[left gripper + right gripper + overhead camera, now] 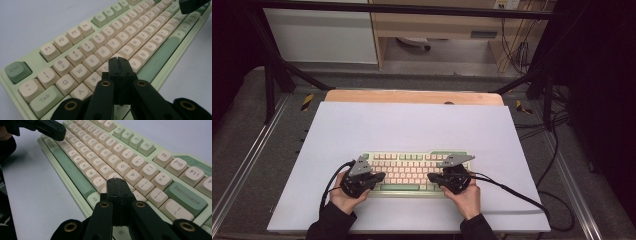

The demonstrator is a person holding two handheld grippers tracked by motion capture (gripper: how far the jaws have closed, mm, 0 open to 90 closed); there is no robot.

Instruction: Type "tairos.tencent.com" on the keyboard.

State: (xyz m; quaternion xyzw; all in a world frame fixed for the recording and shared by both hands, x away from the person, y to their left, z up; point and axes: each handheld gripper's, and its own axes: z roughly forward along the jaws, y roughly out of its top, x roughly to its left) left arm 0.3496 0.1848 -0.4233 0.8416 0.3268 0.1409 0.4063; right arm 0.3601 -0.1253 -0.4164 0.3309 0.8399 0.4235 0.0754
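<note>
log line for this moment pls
left gripper: shut, tip over keyboard near D/F | right gripper: shut, tip near L | nothing held

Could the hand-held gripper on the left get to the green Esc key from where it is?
Probably yes. The left hand-held gripper, jaws shut, hovers over the keyboard's letter keys, and nothing stands between it and the Esc key.

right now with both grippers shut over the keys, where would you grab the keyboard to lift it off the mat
Probably by its two short ends. The keyboard lies flat and long across the white mat, with a thin pale green frame rimming the keys. Bring the left gripper in from the Esc end and the right gripper from the Backspace end, opening each to pinch the frame edge, not the loose keycaps.
</note>
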